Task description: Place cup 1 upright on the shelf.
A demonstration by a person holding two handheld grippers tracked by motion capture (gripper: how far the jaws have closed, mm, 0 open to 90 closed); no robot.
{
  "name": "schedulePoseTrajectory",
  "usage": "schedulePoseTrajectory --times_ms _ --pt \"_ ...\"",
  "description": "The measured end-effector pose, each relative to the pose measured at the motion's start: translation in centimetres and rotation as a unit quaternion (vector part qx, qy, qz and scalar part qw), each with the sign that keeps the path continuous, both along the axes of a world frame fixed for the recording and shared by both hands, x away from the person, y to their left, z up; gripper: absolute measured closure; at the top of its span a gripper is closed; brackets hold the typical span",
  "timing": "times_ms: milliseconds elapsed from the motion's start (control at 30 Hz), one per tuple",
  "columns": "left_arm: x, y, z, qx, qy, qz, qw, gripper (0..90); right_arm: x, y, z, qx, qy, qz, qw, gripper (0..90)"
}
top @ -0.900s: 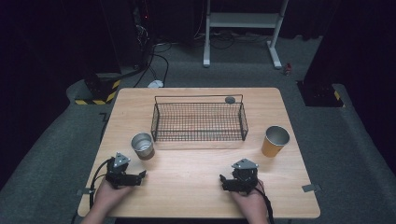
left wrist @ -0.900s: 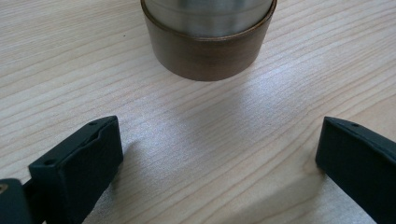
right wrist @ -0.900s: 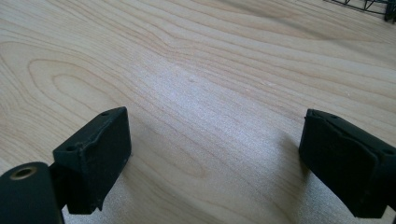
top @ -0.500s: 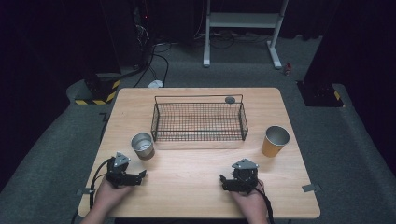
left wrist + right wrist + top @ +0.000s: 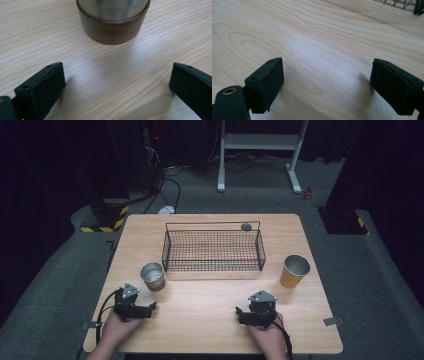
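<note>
A silver metal cup (image 5: 152,275) with a brown base (image 5: 112,32) stands on the wooden table (image 5: 210,320) left of a black wire basket (image 5: 213,249). An orange cup (image 5: 294,271) stands to the right of the basket. My left gripper (image 5: 150,309) rests near the table's front left, just below the silver cup, jaws wide apart with bare wood between them (image 5: 115,82). My right gripper (image 5: 240,314) lies at the front right, open too, over bare wood (image 5: 327,80). A hand holds each one.
A small dark round object (image 5: 246,226) sits on the table behind the basket's far right corner. A corner of the basket (image 5: 409,5) appears far off in the right gripper view. Beyond the table are cables, a white stand and dark floor.
</note>
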State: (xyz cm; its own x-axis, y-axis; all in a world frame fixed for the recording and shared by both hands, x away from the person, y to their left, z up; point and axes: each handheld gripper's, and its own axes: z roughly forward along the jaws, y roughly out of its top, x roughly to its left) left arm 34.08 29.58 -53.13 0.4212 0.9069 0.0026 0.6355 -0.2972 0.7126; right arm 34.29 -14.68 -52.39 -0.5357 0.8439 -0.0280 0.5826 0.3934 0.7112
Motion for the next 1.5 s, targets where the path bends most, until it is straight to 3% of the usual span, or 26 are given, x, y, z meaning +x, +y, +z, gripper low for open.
schedulePoseTrajectory --times_ms 933,1167,1500 --pt "0.0 0.0 0.0 0.002 0.001 0.015 0.9999 0.1 -0.3 -0.4 1.6 0.021 -0.048 0.003 0.9986 10.0" --pt "0.0 0.1 0.0 0.0 0.001 0.015 0.9999 0.1 -0.6 -0.5 1.4 0.024 -0.049 0.001 0.9985 10.0" --pt "0.0 0.1 0.0 0.001 0.001 0.014 0.9999 0.3 -0.8 -2.5 1.7 0.039 -0.058 -0.03 0.9971 10.0"
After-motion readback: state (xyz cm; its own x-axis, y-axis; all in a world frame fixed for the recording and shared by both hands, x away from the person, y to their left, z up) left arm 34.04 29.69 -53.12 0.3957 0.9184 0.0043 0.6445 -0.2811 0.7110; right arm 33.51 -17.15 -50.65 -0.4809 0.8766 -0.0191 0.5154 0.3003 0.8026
